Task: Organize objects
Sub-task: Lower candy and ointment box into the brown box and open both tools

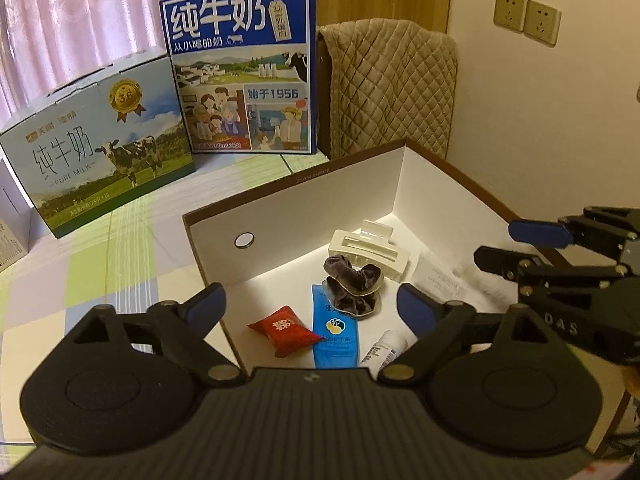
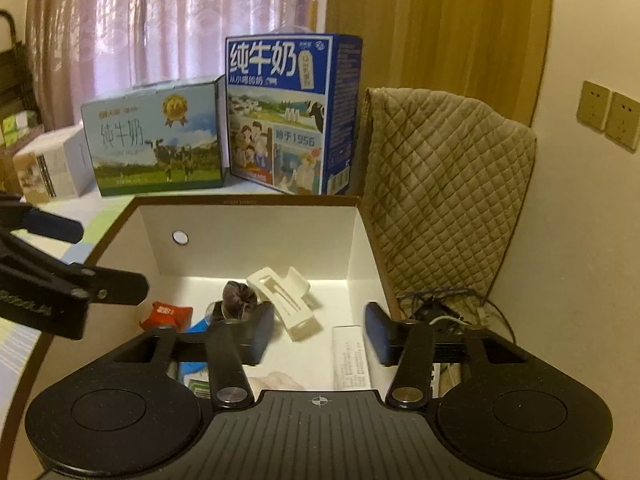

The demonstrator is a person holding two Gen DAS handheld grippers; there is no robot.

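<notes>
Left hand-held gripper (image 1: 312, 304) hangs spread and empty above the red sachet (image 1: 285, 331) in the box (image 1: 216, 248).

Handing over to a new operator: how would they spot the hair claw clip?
Find the open white box in front of the milk cartons. The hair clip lies toward its far corner, touching a dark purple scrunchie. It is the only cream-white, toothed plastic piece.

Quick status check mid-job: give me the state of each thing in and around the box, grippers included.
left gripper: open, nothing between its fingers, over the box.
right gripper: open, nothing gripped.
white box: open-topped, upright.
hair claw: in box, closed.
purple scrunchie: in box, beside the claw.
blue tube: lying flat in box.
red packet: sealed, in box.
blue milk carton: upright, closed.
</notes>
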